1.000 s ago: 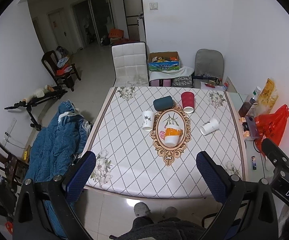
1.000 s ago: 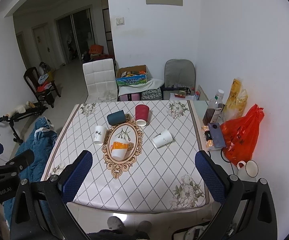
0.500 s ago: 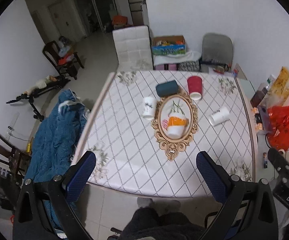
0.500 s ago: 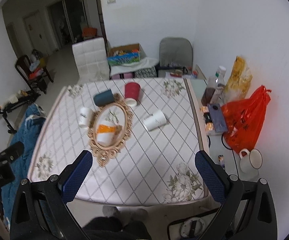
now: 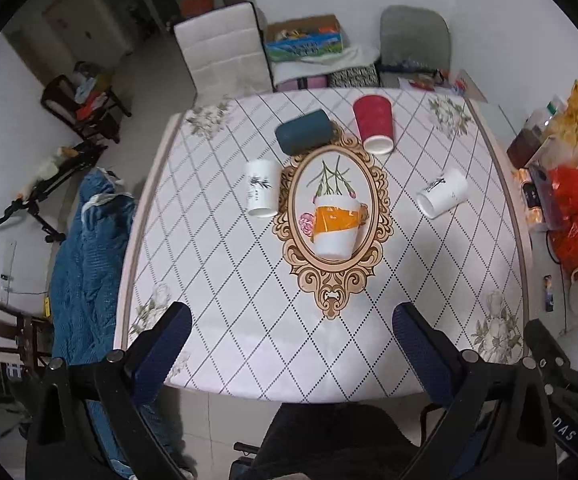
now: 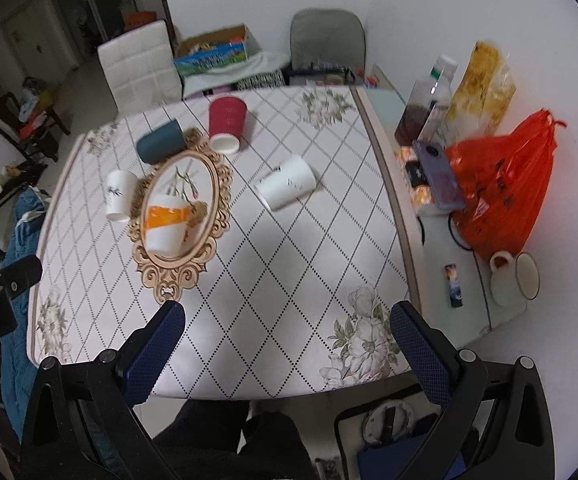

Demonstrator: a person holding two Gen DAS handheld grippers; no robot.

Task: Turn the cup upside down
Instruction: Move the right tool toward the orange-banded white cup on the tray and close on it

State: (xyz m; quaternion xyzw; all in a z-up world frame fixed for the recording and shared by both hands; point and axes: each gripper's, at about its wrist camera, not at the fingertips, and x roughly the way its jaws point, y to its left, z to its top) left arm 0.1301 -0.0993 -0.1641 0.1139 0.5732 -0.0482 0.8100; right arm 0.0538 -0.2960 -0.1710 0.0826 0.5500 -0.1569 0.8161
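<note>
Hovering over the near table edge (image 5: 329, 368), the left gripper (image 5: 291, 344) and right gripper (image 6: 287, 338) gape apart, an orange-banded cup (image 5: 335, 226) lying at twelve o'clock on an oval mat (image 5: 331, 292).

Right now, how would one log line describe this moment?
left tool open, empty | right tool open, empty | orange-banded cup on oval mat | none gripped
</note>
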